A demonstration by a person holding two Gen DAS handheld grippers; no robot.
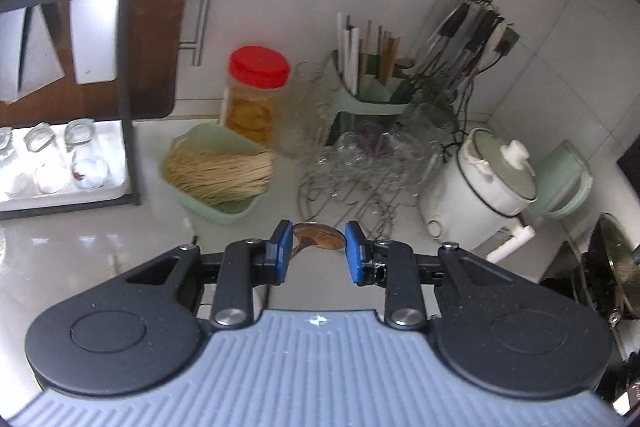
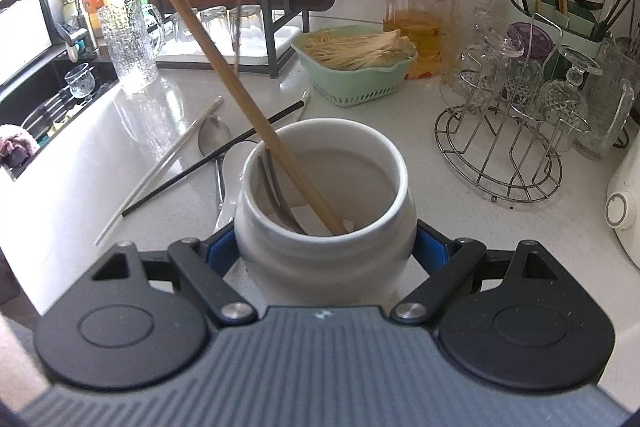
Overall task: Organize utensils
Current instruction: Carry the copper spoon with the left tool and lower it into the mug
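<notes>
Right wrist view: the white desk (image 2: 400, 155) fills the frame. At lower centre the right gripper (image 2: 324, 251) clamps its blue pads on both sides of a white ceramic jar (image 2: 320, 251). Inside the jar lean a wooden chopstick (image 2: 240, 95) and a metal utensil (image 2: 276, 199). Left of the jar, on the desk, lie a spoon (image 2: 214, 139), a white chopstick (image 2: 160, 179) and a black chopstick (image 2: 212, 163).

In the left wrist view, the left gripper (image 1: 318, 251) at centre is partly open, with a wooden spoon bowl (image 1: 318, 237) between its pads; contact on the right pad is unclear. A green holder (image 1: 372, 95) of chopsticks stands in the upper centre.
</notes>
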